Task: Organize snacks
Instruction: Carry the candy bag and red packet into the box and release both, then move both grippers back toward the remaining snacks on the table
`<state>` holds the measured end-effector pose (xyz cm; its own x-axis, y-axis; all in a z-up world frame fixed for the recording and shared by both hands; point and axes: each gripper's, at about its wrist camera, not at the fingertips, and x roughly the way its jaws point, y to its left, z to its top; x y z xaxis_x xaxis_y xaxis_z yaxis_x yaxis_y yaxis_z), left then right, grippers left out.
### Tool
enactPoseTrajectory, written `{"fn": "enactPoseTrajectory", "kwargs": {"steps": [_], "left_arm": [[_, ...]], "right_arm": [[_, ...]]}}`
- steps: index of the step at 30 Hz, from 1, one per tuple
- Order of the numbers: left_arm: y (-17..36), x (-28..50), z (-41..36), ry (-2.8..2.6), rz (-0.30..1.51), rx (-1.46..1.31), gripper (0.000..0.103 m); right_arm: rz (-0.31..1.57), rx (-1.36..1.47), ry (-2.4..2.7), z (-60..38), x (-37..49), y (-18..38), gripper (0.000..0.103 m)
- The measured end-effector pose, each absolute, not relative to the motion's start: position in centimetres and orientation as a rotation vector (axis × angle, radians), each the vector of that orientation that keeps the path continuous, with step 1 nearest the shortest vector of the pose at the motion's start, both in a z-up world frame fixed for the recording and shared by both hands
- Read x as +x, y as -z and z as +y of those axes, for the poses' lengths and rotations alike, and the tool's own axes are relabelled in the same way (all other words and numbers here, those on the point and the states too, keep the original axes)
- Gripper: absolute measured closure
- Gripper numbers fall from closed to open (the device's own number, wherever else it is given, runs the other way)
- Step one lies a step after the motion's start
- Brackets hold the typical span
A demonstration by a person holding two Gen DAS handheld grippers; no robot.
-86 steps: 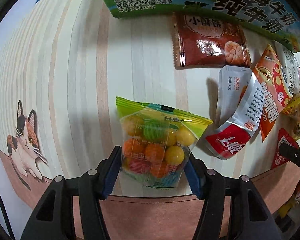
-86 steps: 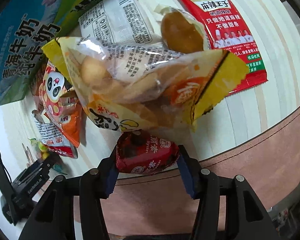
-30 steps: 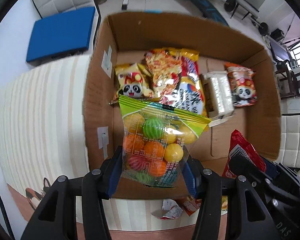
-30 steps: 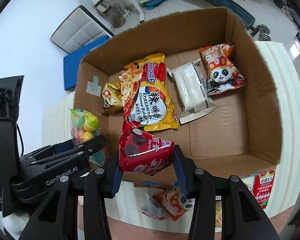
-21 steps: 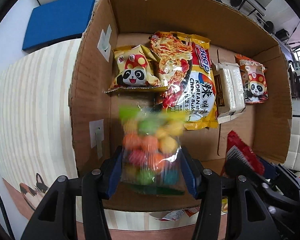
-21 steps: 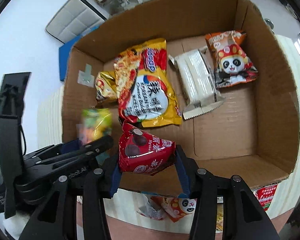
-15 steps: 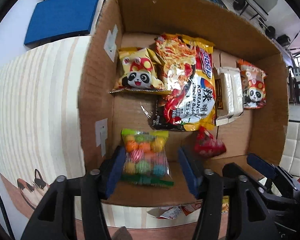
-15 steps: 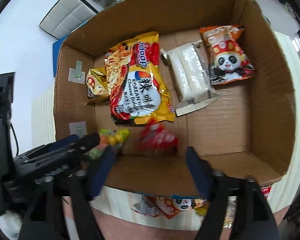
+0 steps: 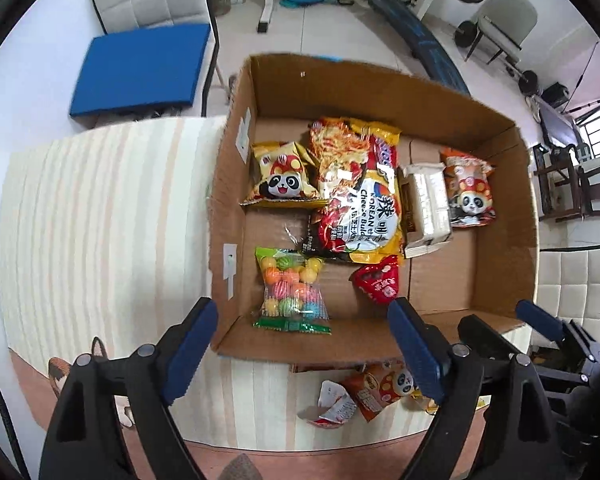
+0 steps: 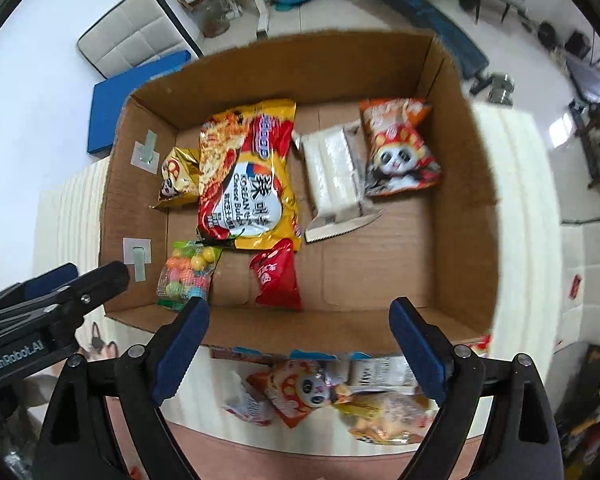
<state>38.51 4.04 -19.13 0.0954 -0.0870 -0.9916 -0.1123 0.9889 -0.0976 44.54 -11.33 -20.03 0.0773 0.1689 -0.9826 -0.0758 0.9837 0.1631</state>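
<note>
Both grippers spread wide, empty — left gripper [image 9: 302, 346], right gripper [image 10: 298, 346]. Snack packets [image 10: 316, 396] below on counter [image 9: 100, 220]: light, crinkly, slippery — pinch at sealed edge.

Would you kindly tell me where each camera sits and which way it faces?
Left wrist: sits on the left gripper, looking down into the cardboard box; its own open fingers show, and the right gripper at the right edge.
Right wrist: sits on the right gripper, looking down into that box; its open fingers show, the left gripper at left.
Shared: candy bag, red packet.
</note>
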Motion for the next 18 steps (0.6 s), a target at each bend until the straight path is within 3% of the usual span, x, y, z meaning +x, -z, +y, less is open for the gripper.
{"fn": "enactPoseTrajectory", "kwargs": {"steps": [18], "left_arm": [[10.9,29.8,1.2,0.024,1.288,-0.132,0.016]], "right_arm": [[1.263,0.035,-0.17,-14.3,37.0,10.4,0.008]]}}
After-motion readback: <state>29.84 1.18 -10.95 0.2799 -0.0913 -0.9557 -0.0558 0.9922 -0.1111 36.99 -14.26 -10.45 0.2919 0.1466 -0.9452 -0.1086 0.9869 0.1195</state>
